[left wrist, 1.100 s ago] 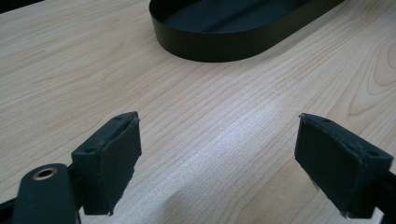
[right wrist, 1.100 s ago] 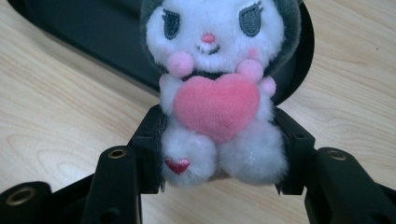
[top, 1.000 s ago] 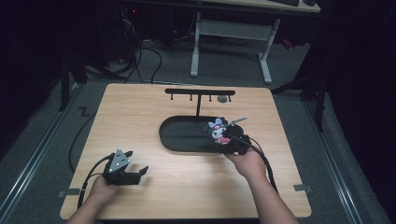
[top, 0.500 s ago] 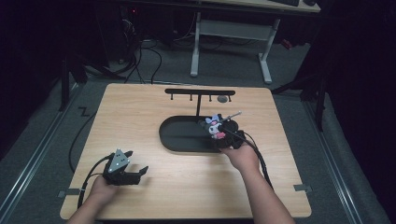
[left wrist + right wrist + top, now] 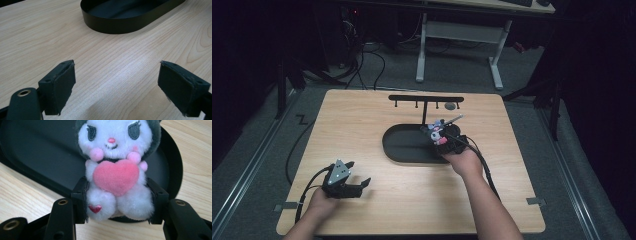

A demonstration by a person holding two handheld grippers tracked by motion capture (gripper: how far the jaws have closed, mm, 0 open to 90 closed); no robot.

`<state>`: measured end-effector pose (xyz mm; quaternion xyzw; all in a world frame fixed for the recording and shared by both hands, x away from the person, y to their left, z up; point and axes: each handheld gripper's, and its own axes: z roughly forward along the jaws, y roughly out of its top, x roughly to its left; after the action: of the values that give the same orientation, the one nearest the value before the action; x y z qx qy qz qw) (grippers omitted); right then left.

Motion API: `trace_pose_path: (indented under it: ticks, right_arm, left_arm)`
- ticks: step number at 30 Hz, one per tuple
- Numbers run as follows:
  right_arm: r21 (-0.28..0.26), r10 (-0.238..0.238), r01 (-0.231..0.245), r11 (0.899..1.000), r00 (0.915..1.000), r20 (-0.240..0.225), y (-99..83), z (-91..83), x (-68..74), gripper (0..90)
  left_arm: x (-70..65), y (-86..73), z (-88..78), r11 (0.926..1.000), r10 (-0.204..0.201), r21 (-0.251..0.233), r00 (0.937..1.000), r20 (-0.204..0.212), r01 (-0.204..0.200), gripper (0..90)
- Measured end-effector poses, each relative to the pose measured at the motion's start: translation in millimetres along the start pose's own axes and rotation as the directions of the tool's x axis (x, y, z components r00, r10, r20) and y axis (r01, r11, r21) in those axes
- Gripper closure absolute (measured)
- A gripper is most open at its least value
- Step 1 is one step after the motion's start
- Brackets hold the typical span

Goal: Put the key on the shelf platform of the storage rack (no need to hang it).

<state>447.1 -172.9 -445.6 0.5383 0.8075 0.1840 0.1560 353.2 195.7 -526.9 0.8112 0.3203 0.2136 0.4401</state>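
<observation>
A small plush toy (image 5: pixel 115 172), white with a dark hood and a pink heart on its chest, sits clamped between the pads of my right gripper (image 5: pixel 117 202). In the high view that right gripper (image 5: pixel 439 137) holds the plush toy (image 5: pixel 435 132) over the right end of the black oval tray (image 5: pixel 404 145). The tray (image 5: pixel 37 157) lies dark behind the toy in the right gripper view. My left gripper (image 5: pixel 357 186) rests near the table's front left, its jaws wide apart and empty; the left gripper (image 5: pixel 117 87) shows bare wood between its pads.
A black rack (image 5: pixel 426 100) with small hooks stands at the back of the wooden table (image 5: pixel 362 125). The tray's near wall (image 5: pixel 117 25) lies ahead of the left gripper. Cables trail from both grippers toward the front edge.
My right gripper has carried the plush toy leftward, from the tray's right rim to further over the tray. The left gripper has stayed put.
</observation>
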Motion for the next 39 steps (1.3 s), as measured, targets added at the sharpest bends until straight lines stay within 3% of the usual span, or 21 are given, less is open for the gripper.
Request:
trace_pose_path:
  ticks: [16,22,30,39]
  right_arm:
    - [0.028,0.017,-0.017,0.999,0.9998,0.008,15.2,18.4,-2.1,47.6]
    - [0.059,0.018,-0.018,0.998,0.9998,-0.001,8.7,30.2,-1.2,47.5]
    - [0.096,0.065,-0.063,0.993,0.9977,-0.019,-6.2,36.5,-7.0,46.9]
    - [0.09,0.083,-0.079,0.993,0.996,-0.034,-7.9,41.3,-8.1,42.0]
  left_arm:
    - [0.6,-0.3,-0.5,1.0,-0.005,-0.005,1.0,0.001,0.005,15.4]
    - [0.8,-0.3,-0.3,1.0,-0.007,-0.006,1.0,0.002,0.007,15.4]
    - [0.3,-0.1,-0.2,1.0,-0.002,-0.004,1.0,-0.001,0.002,15.4]
    - [0.3,-0.1,-0.1,1.0,-0.002,-0.002,1.0,0.0,0.002,15.4]
